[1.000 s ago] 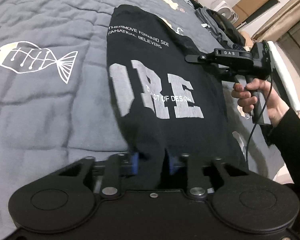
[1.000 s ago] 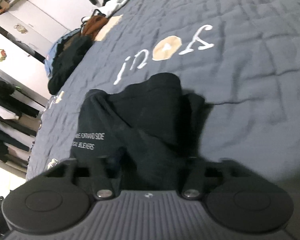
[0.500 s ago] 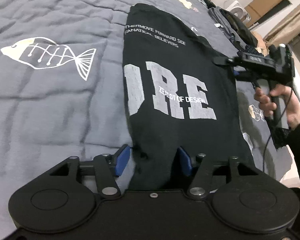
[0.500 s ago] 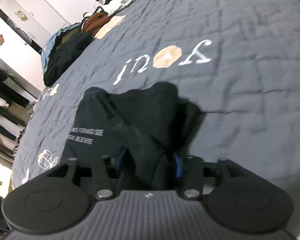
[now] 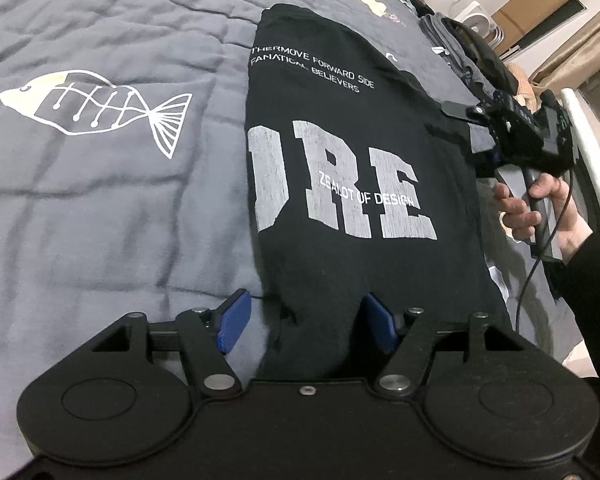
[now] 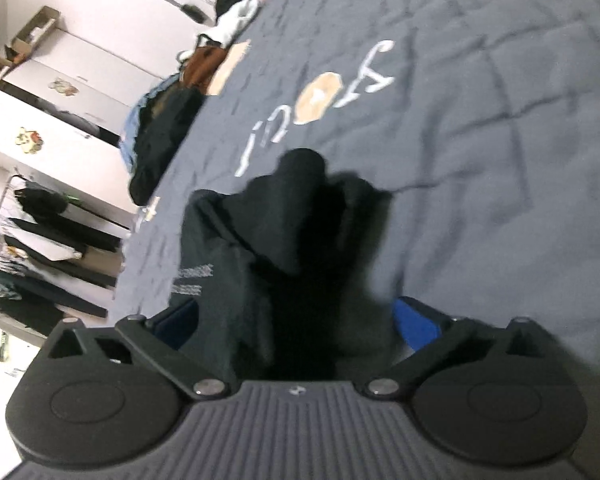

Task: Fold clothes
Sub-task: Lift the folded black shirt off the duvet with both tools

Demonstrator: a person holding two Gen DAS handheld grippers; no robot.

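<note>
I had both jaws opening, shirt hem loose between my left gripper, its length running away; right gripper straddled its side.

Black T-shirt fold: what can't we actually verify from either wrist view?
- Black T-shirt, left wrist view: near hem is hidden under the left gripper; first big letter lost at the fold.
- Same shirt, right wrist view: small print is motion-blurred, unreadable; the part between the opening right gripper jaws is too dark to read.
- Right gripper, left wrist view: its fingertips are hidden by its own body.
</note>
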